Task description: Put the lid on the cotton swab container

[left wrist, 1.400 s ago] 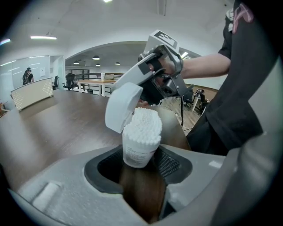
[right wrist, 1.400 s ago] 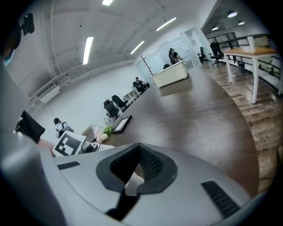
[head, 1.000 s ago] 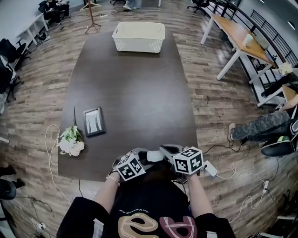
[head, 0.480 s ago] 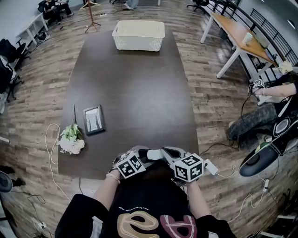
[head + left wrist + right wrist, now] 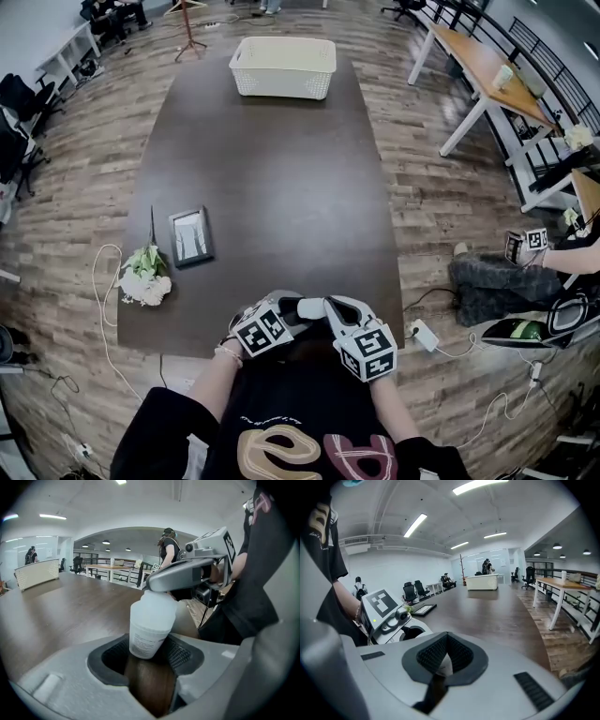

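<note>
At left claw (image 5: 150,656), one container (image 5: 151,623); at right claw (image 5: 446,658), one lid (image 5: 444,665).

Bare dark surface (image 5: 272,178) lies open from the near edge, where the left gripper (image 5: 292,307) and right gripper (image 5: 327,306) both clamp a cotton swab container (image 5: 310,308), to a white basket (image 5: 283,67) at the far edge; a picture frame (image 5: 190,236) and flowers (image 5: 143,279) crowd the left edge.

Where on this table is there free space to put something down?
Bare: the wide middle of the table between the basket and the picture frame, and the whole right side. Crowded: the left edge by the frame and flowers, and the near edge around the container.
</note>
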`<state>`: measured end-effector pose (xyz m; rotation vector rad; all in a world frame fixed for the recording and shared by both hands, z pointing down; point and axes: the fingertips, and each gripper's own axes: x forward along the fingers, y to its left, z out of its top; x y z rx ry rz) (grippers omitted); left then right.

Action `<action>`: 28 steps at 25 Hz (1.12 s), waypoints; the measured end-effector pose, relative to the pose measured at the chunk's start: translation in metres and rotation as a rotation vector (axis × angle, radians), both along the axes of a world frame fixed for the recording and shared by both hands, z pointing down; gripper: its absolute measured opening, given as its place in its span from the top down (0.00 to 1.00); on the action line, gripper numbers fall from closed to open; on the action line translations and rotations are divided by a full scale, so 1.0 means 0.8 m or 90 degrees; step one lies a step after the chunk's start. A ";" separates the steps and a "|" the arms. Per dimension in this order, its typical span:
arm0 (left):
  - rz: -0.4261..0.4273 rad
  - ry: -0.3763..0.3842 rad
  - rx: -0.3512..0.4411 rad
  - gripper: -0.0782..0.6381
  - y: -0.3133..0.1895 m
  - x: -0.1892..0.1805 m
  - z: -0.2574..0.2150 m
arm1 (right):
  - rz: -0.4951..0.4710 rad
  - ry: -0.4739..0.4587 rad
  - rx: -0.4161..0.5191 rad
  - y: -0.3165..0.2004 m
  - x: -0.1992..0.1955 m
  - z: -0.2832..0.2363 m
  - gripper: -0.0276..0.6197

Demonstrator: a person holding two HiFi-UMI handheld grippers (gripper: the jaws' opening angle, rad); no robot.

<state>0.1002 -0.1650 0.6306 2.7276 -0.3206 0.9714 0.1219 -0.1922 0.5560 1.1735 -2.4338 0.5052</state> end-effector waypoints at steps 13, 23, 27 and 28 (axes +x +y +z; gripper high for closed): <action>-0.080 0.022 -0.039 0.58 0.007 -0.022 -0.007 | 0.052 0.049 0.099 0.004 0.000 -0.001 0.95; -0.254 0.193 -0.063 0.74 0.006 -0.059 -0.074 | 0.053 0.041 0.095 0.004 0.001 -0.004 0.95; -0.309 0.258 -0.022 0.86 -0.004 -0.055 -0.109 | 0.052 0.041 0.094 0.003 0.000 -0.004 0.95; -0.306 0.267 -0.018 0.87 -0.004 -0.050 -0.116 | 0.052 0.041 0.094 0.004 0.000 -0.004 0.95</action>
